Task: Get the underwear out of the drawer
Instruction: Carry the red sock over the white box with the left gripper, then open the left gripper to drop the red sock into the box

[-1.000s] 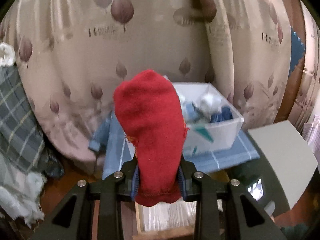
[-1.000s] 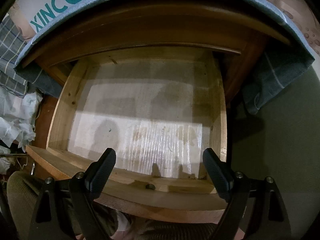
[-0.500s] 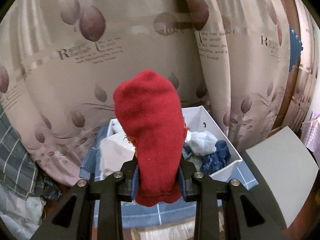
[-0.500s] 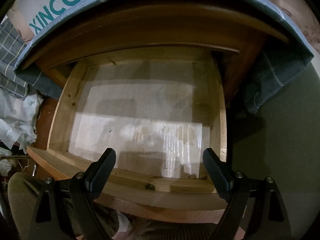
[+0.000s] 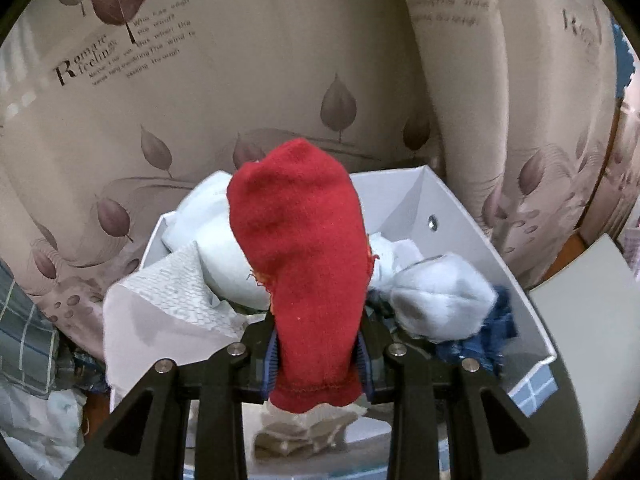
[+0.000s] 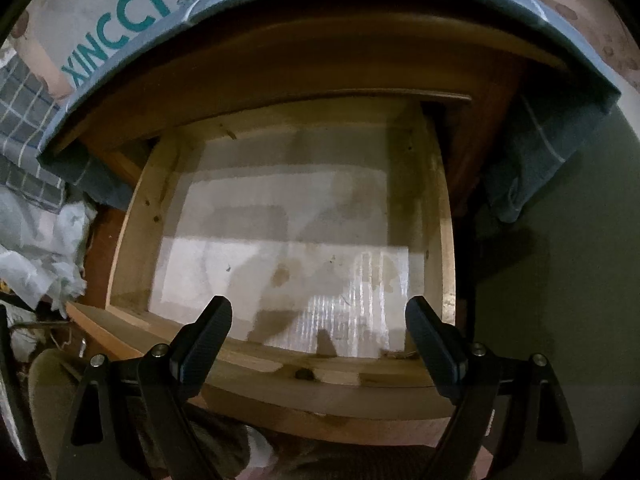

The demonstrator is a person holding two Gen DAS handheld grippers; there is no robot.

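My left gripper (image 5: 318, 354) is shut on a red knitted garment (image 5: 300, 248) that stands up between the pads. It hangs over a white box (image 5: 472, 236) holding pale blue, white and dark blue clothes (image 5: 440, 300). A wooden drawer (image 6: 136, 216) stands pulled out below my right gripper (image 6: 318, 332), and its pale lined bottom shows nothing lying on it. The right gripper is open, with nothing between its fingers, just above the drawer's front edge.
A leaf-printed curtain (image 5: 240, 80) hangs behind the white box. A blue checked cloth (image 6: 532, 168) drapes over the cabinet top and down its right side. A box side printed XINCCI (image 6: 116, 28) stands above the drawer. Crumpled white cloth (image 6: 36, 248) lies left of the drawer.
The left gripper has carried the red garment toward the white box, which now looks larger and sits right beneath it. The right gripper has stayed over the drawer.
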